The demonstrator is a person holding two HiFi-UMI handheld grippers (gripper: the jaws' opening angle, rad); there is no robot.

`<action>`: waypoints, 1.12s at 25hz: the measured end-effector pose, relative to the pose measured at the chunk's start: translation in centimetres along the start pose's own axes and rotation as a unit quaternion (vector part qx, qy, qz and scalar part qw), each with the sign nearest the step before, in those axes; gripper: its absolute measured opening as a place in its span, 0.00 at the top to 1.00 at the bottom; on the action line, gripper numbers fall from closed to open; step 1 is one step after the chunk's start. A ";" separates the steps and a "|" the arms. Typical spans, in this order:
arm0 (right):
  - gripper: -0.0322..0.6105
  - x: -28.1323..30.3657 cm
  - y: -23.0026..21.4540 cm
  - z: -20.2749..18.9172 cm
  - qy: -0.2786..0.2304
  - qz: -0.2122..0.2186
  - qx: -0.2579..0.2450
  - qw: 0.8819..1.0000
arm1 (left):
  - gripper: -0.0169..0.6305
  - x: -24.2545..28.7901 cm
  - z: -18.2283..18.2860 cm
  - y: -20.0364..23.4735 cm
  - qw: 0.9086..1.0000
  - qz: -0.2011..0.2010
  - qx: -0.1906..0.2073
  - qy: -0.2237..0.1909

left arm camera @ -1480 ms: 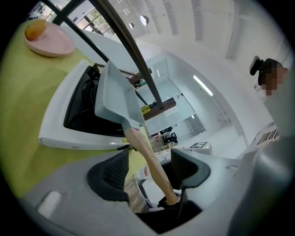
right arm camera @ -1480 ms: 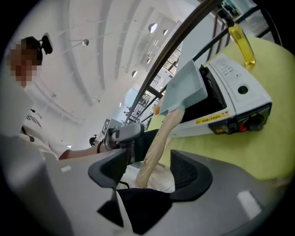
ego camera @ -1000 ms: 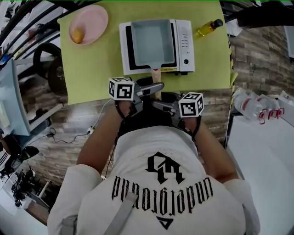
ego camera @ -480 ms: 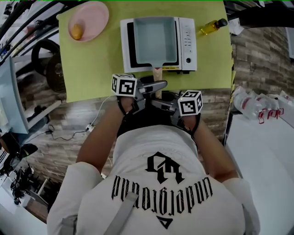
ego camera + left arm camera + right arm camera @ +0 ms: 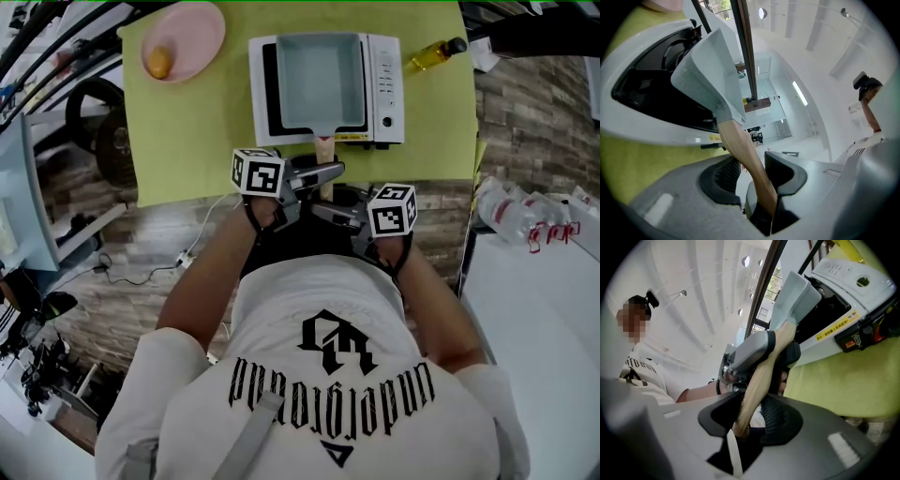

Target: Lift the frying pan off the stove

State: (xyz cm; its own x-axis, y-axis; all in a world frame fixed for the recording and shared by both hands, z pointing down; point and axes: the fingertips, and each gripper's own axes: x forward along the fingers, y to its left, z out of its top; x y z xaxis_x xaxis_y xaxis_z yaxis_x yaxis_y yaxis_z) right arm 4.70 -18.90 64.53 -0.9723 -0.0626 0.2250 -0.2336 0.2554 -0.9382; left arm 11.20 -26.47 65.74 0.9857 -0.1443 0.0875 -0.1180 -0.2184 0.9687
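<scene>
The frying pan (image 5: 319,80) sits on the stove (image 5: 389,84) at top centre, its wooden handle (image 5: 323,147) pointing down the frame. The left gripper (image 5: 751,161) is closing around the handle, and the right gripper (image 5: 751,408) is clamped on its end.

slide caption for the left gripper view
Left gripper jaws closing around the wooden handle of the frying pan on the stove

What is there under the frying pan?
A white stove lies under the pan; its black top shows beside the pan's left edge. The burner area below is covered by the pan. The stove stands on a green mat.
</scene>
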 end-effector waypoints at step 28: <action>0.74 -5.5 9.1 0.1 -0.010 0.037 -0.104 0.994 | 0.70 1.5 0.3 -11.8 0.994 -0.001 0.103 -0.042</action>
State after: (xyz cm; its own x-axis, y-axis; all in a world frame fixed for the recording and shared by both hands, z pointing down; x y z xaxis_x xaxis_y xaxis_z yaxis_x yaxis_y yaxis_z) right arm 7.89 -16.31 54.73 -0.9872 -0.0548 0.1498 -0.1582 0.4538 -0.8770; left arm 14.01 -24.38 54.35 0.9734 -0.2222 0.0566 -0.1462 -0.4109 0.8999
